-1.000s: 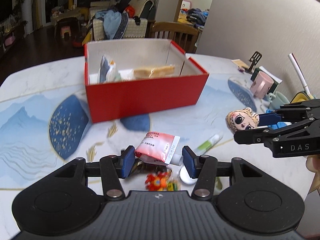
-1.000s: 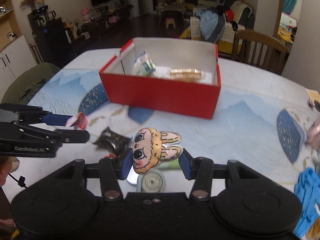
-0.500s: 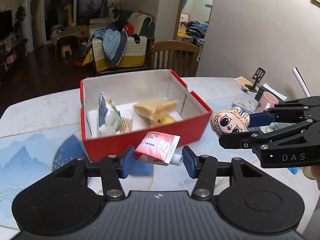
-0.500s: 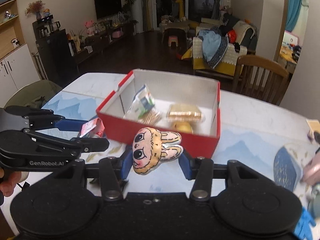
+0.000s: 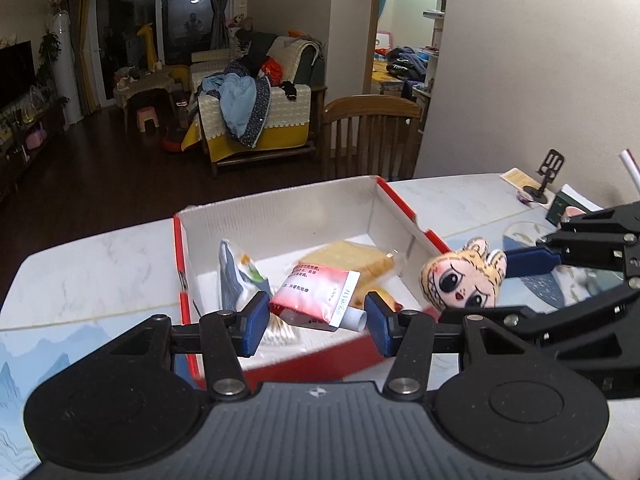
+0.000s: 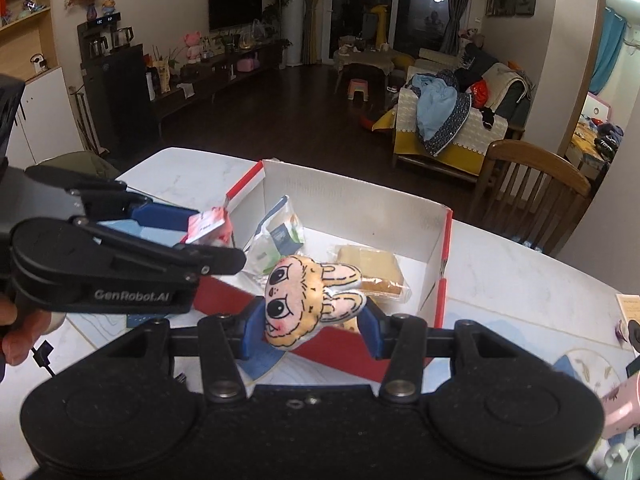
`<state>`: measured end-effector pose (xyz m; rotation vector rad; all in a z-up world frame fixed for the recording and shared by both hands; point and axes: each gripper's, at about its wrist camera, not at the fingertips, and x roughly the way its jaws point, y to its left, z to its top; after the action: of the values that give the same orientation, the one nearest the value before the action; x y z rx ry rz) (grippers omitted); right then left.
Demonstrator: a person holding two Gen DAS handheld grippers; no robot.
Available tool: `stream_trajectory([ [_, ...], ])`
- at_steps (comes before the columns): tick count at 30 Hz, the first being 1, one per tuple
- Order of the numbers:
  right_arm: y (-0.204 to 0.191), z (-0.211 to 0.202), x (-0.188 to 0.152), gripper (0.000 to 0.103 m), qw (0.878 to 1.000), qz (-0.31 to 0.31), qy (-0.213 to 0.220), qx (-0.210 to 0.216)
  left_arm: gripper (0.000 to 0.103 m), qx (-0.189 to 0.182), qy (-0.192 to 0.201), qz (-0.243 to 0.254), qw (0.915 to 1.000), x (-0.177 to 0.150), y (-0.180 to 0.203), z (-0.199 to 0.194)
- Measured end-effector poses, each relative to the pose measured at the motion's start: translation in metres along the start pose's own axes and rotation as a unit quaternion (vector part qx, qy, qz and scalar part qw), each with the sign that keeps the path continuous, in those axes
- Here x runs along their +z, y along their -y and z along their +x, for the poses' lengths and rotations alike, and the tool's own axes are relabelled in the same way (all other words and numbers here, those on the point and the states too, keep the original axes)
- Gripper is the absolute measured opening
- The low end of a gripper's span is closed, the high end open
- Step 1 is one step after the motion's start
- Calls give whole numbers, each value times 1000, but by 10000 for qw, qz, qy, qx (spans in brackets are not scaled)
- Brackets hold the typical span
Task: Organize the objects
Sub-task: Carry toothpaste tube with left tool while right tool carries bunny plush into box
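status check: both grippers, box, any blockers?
Left gripper shut on red-white tube, over red box. Right gripper shut on plush bunny head, at box's near edge. Drop path unobstructed.

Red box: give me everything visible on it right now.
The red box is an open, lidless cardboard carton, red outside and white inside, standing upright on the table. Inside lie a wrapped slice of bread, a blue-green snack packet and cotton swabs. The left gripper holds a tube above it; the right gripper holds a plush rabbit head at its near right corner. Neither touches the box, as far as I can tell.
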<state>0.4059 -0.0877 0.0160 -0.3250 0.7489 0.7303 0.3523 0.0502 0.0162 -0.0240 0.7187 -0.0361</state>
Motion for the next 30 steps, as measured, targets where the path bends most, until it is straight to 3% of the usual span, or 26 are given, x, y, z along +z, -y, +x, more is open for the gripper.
stream_trajectory([
  [11, 29, 48, 11, 48, 9992, 229, -296, -135, 51, 248, -121, 94, 9996, 27, -6, 50],
  [30, 64, 123, 31, 49, 9966, 353, -692, -270, 51, 475, -828, 60, 9954, 40, -17, 135],
])
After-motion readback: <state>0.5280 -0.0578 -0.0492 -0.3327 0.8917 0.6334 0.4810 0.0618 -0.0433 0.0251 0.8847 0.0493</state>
